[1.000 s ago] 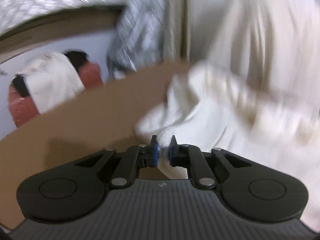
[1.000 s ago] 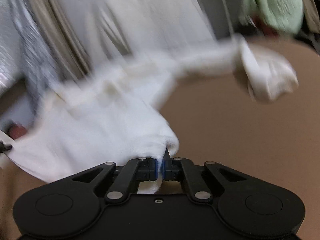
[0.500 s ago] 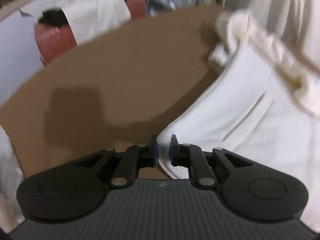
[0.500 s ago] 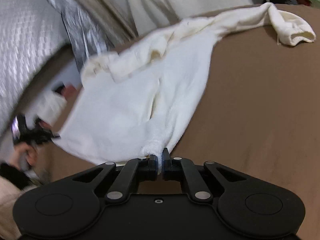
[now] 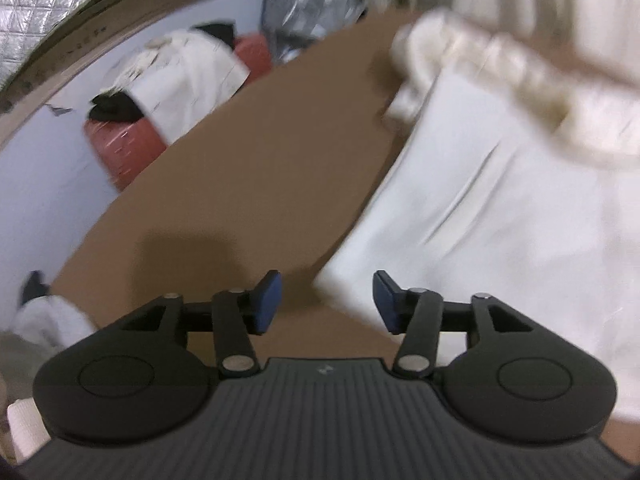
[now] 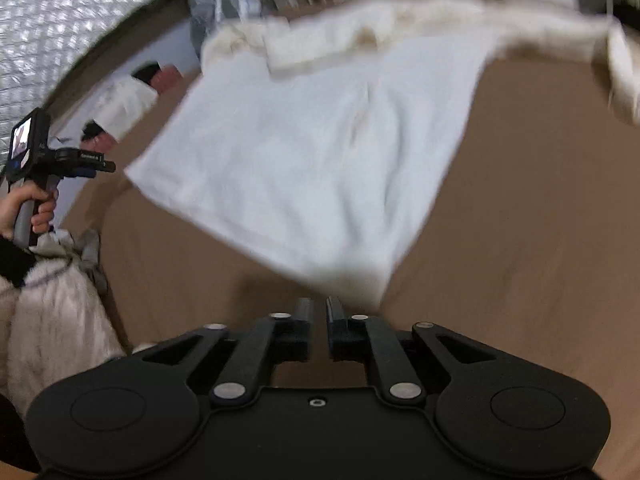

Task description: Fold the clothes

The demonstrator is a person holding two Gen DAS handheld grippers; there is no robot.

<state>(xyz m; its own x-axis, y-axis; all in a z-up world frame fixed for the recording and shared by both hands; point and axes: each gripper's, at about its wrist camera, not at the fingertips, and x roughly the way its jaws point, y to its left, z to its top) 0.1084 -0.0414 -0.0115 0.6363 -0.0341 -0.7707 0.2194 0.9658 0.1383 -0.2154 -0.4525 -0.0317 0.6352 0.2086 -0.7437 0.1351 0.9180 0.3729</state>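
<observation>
Tongs on both sides hold nothing: the left tongs [image 5: 327, 300] stand wide apart, with the near left corner of the white garment [image 5: 500, 208] just beyond the right finger, and the right tongs [image 6: 317, 312] are parted by only a narrow slit, with the garment's near edge just past their tips and no cloth between them. The garment lies spread on the brown counter [image 5: 240, 184], body toward the near side, a bunched cream collar or hem along the far edge, and 1 sleeve trailing off to the far right.

Risks, as I judge them: both pictures are smeared, so the cloth may not be at rest; if it lands with the far edge rumpled, any fold made over it will carry the creases. The trailing sleeve could end up crooked in a fold. The near corner sits close to the left tongs and could be dragged if they close carelessly.

Only the right wrist view shows the whole outline of the garment, the sleeve [image 6: 616, 64] to the far right, and the person's hand [image 6: 28, 212] gripping the other tool at the near left, beside a pale fuzzy cloth [image 6: 56, 312]. Only the left wrist view shows how wide the left tongs are, and it shows more clearly the red bin [image 5: 124, 140] draped with white cloth beyond the counter's far left edge.
</observation>
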